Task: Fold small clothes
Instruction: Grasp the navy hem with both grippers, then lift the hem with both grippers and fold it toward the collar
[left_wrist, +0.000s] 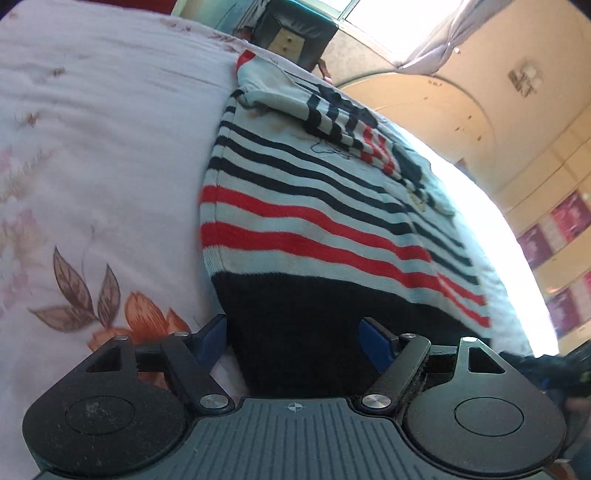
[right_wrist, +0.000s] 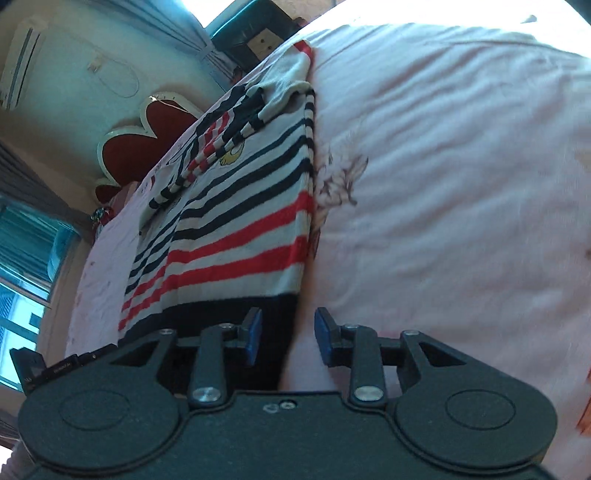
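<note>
The striped sweater (left_wrist: 314, 221) lay flat on the floral bedsheet (left_wrist: 92, 166), both sleeves already folded in across the chest, so it made a narrow rectangle with its dark hem band (left_wrist: 295, 314) nearest to me. I had my left gripper (left_wrist: 295, 338) at the hem's left corner, its blue pads wide apart and straddling the dark band; nothing was pinched there, and the fabric only sat between the pads. My right gripper (right_wrist: 288, 338) was at the opposite corner, its pads parted by a narrower gap, with the hem's right edge running between them and the left pad (right_wrist: 253, 336) over the dark cloth, the right pad (right_wrist: 325, 339) over bare sheet. I could not see either pad pressing on the cloth, so I recorded both as open. Judgement: I had set one gripper on each bottom corner because the next fold should carry the hem up toward the collar (left_wrist: 247, 61), and gripping both corners keeps the edge straight. Risk noted: the right gripper sat close to the sweater's side edge and might catch only a thin bite.
</note>
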